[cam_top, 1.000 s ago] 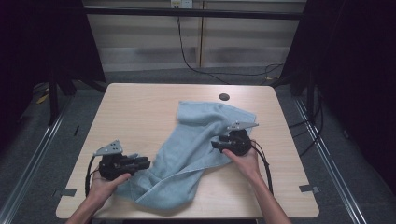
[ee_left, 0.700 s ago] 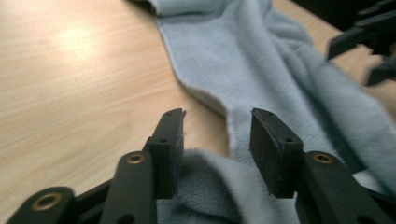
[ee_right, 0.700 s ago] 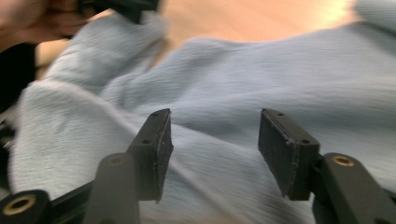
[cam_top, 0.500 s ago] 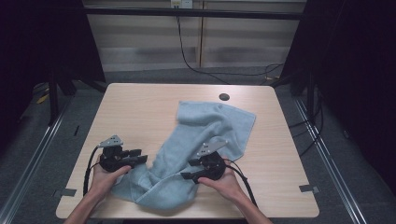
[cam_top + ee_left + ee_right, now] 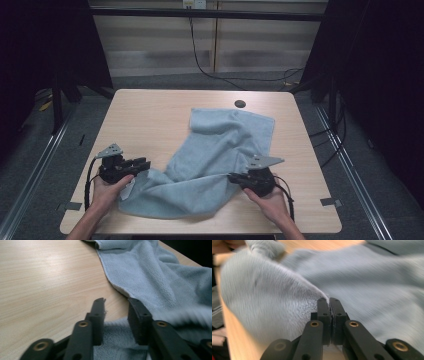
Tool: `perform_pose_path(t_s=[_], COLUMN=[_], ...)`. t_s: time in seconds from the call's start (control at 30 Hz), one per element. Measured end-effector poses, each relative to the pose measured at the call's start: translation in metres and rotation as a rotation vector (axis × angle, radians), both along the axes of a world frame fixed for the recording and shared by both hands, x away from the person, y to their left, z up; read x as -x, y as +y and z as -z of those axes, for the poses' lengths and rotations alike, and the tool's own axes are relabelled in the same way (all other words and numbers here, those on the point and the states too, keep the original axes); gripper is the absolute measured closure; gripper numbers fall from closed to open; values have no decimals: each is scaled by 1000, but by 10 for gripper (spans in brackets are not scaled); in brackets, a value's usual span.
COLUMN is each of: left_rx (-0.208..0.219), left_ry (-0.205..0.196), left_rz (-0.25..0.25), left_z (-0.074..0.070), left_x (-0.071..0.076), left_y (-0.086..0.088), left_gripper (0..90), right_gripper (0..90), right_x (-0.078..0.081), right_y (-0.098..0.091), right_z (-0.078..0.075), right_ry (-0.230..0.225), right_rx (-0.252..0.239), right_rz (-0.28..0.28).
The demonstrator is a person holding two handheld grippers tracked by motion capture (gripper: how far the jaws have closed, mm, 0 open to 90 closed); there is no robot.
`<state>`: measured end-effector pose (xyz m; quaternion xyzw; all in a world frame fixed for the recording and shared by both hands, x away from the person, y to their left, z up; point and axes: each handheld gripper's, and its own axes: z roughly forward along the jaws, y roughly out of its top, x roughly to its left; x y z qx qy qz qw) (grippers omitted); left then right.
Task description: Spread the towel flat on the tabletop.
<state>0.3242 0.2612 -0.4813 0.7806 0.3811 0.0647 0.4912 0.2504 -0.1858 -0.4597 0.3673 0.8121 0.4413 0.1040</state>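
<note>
A light blue towel lies rumpled across the wooden table, running from the far right to the near left. My left gripper sits at its near left corner. In the left gripper view its jaws stand apart after just closing, with the towel low between them but not pinched. My right gripper is at the towel's near right edge. In the right gripper view its jaws have just closed and are shut on a fold of the towel.
A dark round cable hole sits near the table's far edge, just beyond the towel. Bare wood lies to the left and far left. Black curtains and floor rails flank the table, and a cable hangs behind it.
My right gripper went down to the towel's near edge, then slid right, pulling the towel's fold out with it. The left gripper has hardly shifted.
</note>
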Motion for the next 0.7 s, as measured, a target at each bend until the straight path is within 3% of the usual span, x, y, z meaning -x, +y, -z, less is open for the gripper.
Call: perform_pose_path(t_s=[0.13,0.23,0.3,0.33,0.4,0.5,0.57,0.63,0.7], left_rx=[-19,-38,-35,-51,-92,-146,-129,-127,-153], left_ry=[-4,15,52,52,55,54,52,53,26], left_rz=[2,30,80,111,168,188,189,186,186], left_z=[2,7,11,13,16,21,25,26,26], left_x=[0,1,5,9,15,16,13,12,13], left_y=[-5,-13,-24,-32,-47,-61,-62,-60,-60], left_gripper=[753,737,696,679,618,579,574,598,691], right_gripper=[882,880,861,805,729,607,579,570,565], right_x=[6,6,6,7,8,7,2,-5,-14], right_y=[-41,-66,-78,-82,-86,-83,-76,-67,-54], right_z=[12,23,27,28,26,16,10,7,6], right_ry=[26,56,74,81,82,51,34,24,25], right_rx=[35,61,81,72,56,18,1,-9,-18], right_rz=[121,202,234,238,244,236,218,194,164])
